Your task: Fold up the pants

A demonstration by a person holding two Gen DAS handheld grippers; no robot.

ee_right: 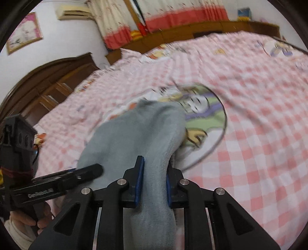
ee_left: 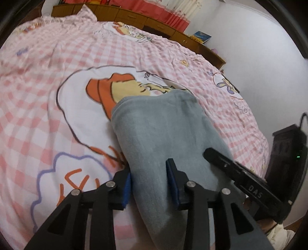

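Observation:
Grey pants point(ee_left: 159, 125) lie bunched lengthwise on a pink checked bedspread point(ee_left: 38, 96) with cartoon prints. In the left wrist view my left gripper point(ee_left: 150, 181) is shut on the near end of the cloth, its blue pads pressing a thick fold from both sides. In the right wrist view my right gripper point(ee_right: 154, 182) pinches a narrower fold of the same pants point(ee_right: 138, 130). The two grippers hold the end side by side: the right gripper point(ee_left: 211, 152) shows beside the cloth in the left view, and the left gripper point(ee_right: 94, 170) in the right view. The far end rests on the bedspread point(ee_right: 250, 115).
A wooden headboard shelf point(ee_left: 134, 17) runs along the far side of the bed, with a book point(ee_left: 202, 36) on it and curtains point(ee_right: 173, 15) behind. A wooden wardrobe point(ee_right: 48, 86), an air conditioner point(ee_right: 75, 11) and a framed picture point(ee_right: 25, 32) are on the left. A hand point(ee_right: 28, 221) grips the left tool.

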